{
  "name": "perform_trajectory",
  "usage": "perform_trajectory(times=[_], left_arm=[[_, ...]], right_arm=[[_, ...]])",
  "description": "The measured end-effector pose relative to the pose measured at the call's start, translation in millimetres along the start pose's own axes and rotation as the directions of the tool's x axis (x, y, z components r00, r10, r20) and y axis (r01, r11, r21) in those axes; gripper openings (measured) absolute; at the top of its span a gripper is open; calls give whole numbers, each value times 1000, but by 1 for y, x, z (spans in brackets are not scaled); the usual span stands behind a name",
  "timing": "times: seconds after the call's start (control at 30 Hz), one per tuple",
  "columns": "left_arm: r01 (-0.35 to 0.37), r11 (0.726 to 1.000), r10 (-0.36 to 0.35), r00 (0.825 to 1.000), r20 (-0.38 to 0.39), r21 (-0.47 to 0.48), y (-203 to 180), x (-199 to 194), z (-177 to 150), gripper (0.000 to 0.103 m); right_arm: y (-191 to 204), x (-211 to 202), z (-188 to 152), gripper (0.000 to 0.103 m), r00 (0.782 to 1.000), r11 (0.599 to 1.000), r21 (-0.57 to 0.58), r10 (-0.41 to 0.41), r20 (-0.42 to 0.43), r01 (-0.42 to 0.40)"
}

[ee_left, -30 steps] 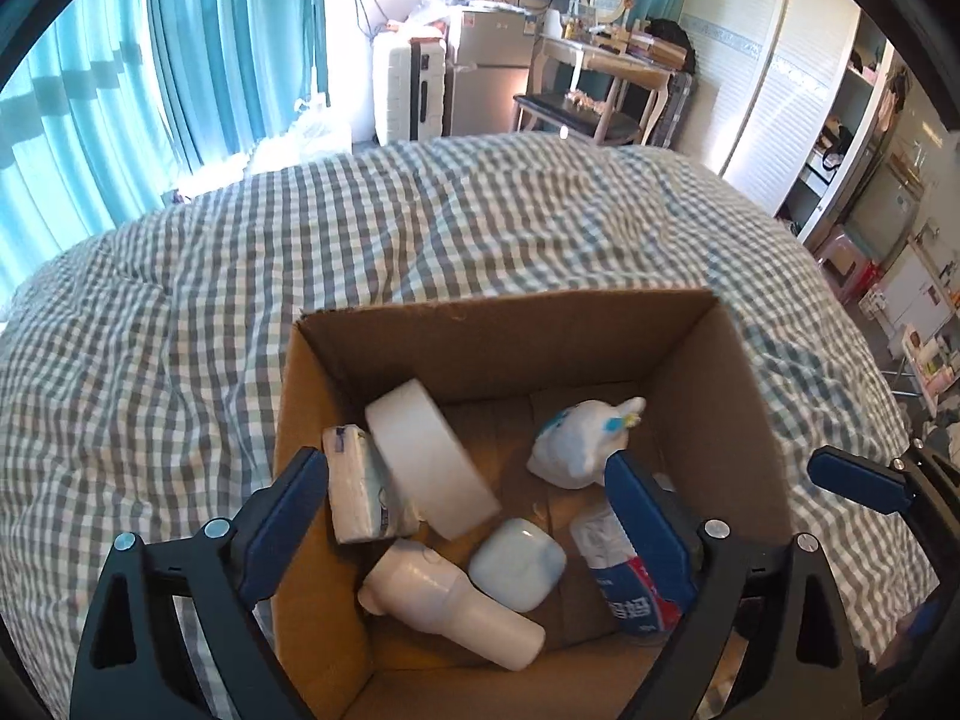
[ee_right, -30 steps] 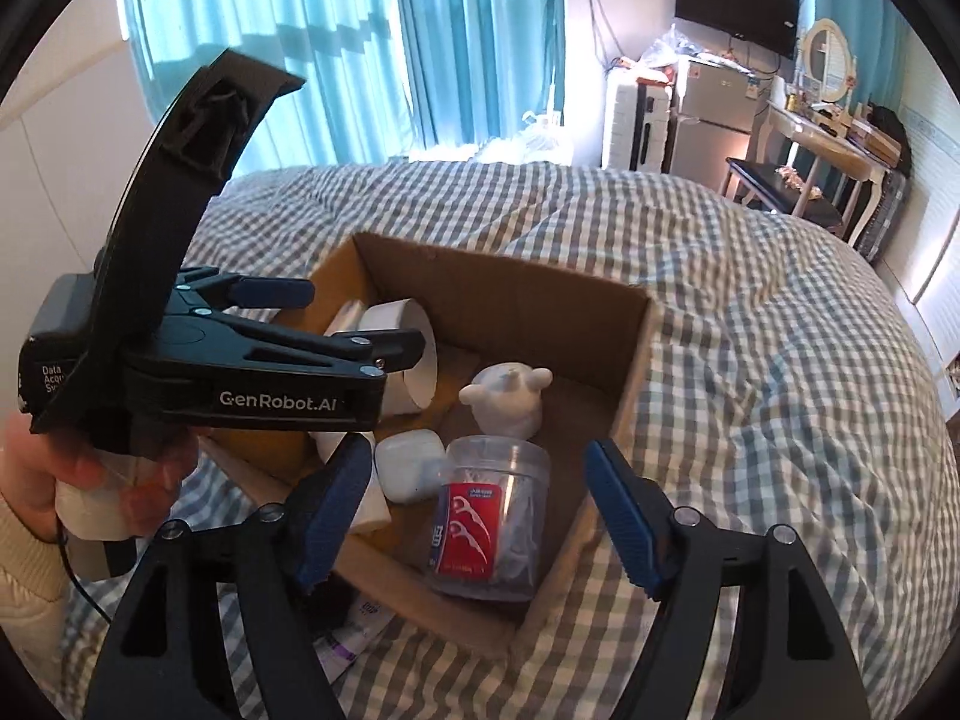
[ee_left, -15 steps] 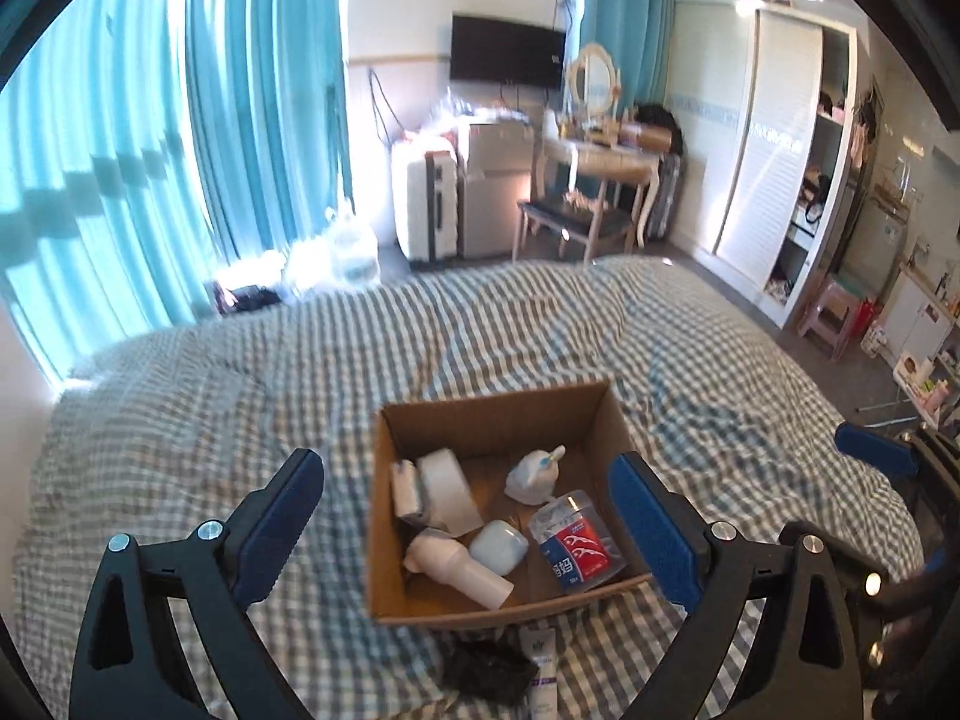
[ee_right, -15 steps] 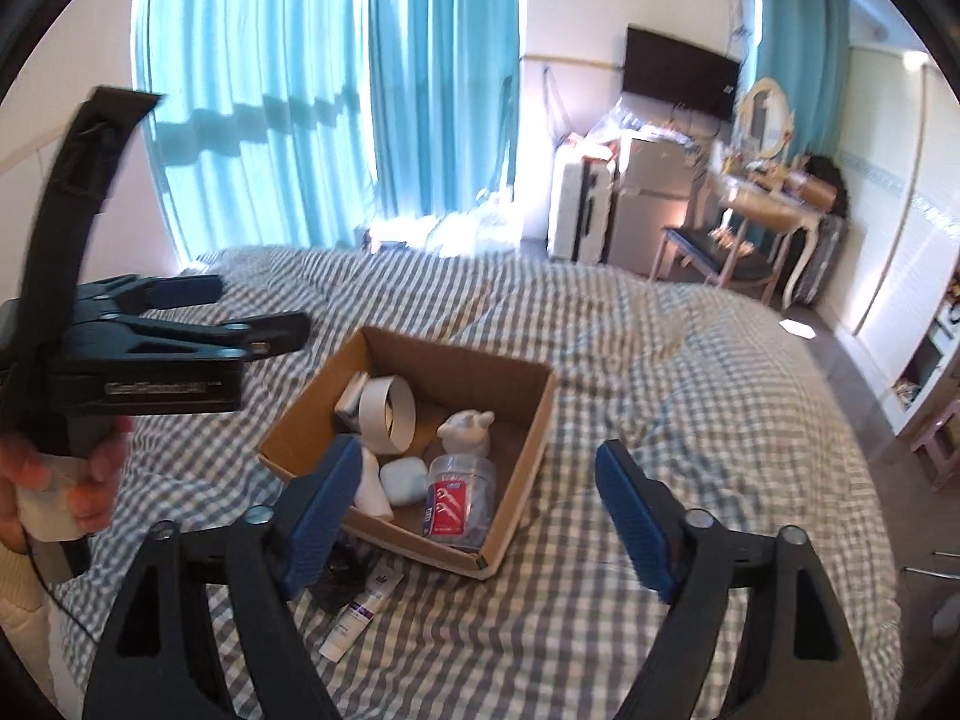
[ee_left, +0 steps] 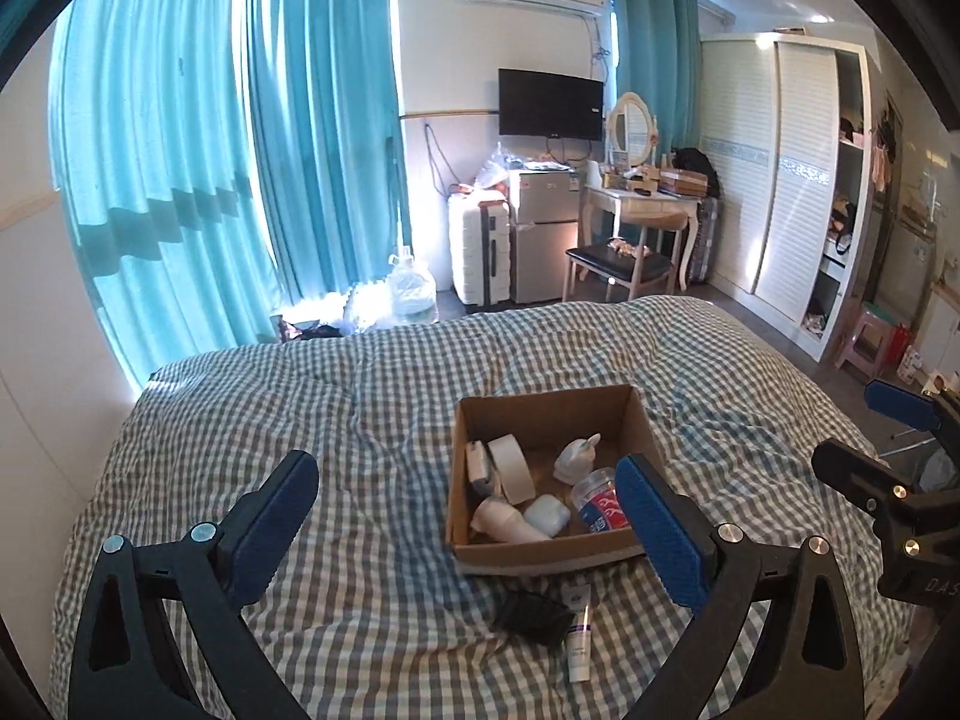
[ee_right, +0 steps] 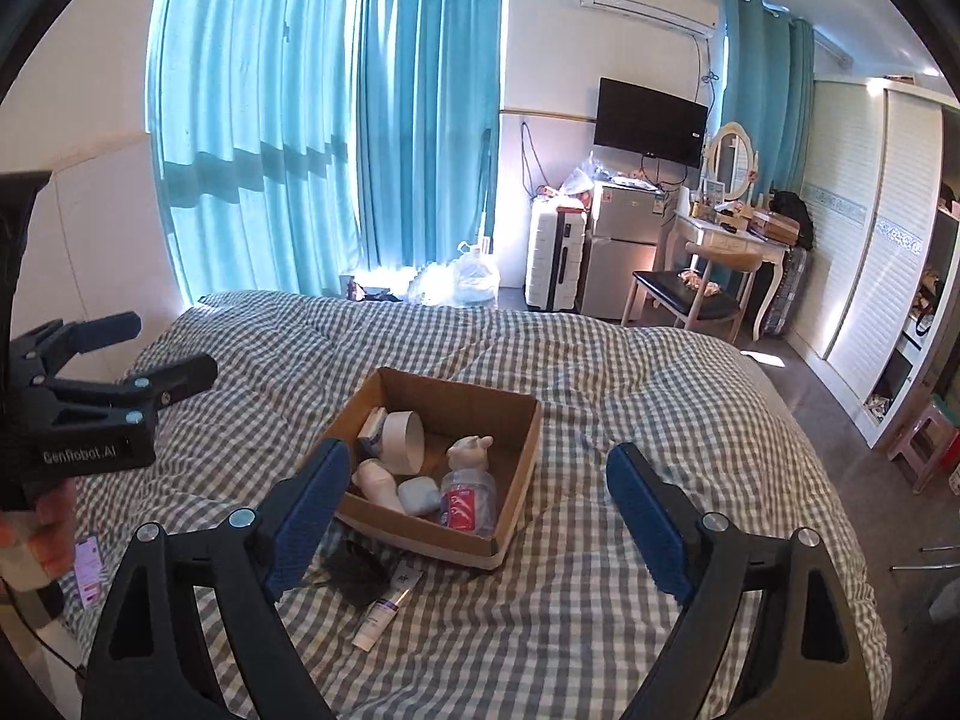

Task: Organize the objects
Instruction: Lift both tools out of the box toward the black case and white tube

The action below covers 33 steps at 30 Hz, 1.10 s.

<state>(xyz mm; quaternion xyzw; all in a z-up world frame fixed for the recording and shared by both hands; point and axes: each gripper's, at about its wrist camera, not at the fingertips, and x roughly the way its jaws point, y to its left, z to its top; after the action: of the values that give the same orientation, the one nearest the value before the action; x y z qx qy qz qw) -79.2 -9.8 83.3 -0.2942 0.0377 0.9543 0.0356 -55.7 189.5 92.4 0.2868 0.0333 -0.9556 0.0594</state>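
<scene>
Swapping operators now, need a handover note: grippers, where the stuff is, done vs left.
Left gripper: open, nothing between the fingers, held back above the bed; its jaws have just been opening.
Right gripper: open, empty, also back from the box; jaws have just been opening too.
Cardboard box sits on the checked bedspread. Inside: tape roll, white figurine, floss-pick jar, small white case, white bottle, a small pack at the back corner.
Done: those six are in.
Left: white tube and a black item lie on the bed in front of the box.
</scene>
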Motion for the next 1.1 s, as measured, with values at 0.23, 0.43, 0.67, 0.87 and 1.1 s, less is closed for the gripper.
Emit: perform_trajectory(times=[0.23,0.43,0.67,0.87,1.1], left_arm=[[-61,997,60,998,-16,-53,7,12,-44,102],[-94,994,90,993,-79,-50,8,42,-79,102],[-80,994,67,984,-166,-73,10,79,-121,102],[-90,992,68,973,-221,-93,13,100,-150,102],[-90,993,65,958,-278,-80,10,118,-171,102]], right_arm=[[19,30,-28,88,999,1000,3,13,-48,-13],[31,64,-63,88,993,999,8,36,-114,-35],[34,95,-93,87,985,1000,8,9,-173,-7],[31,133,-124,87,960,999,47,38,-277,-26],[42,184,-165,80,908,999,18,37,-417,-32]])
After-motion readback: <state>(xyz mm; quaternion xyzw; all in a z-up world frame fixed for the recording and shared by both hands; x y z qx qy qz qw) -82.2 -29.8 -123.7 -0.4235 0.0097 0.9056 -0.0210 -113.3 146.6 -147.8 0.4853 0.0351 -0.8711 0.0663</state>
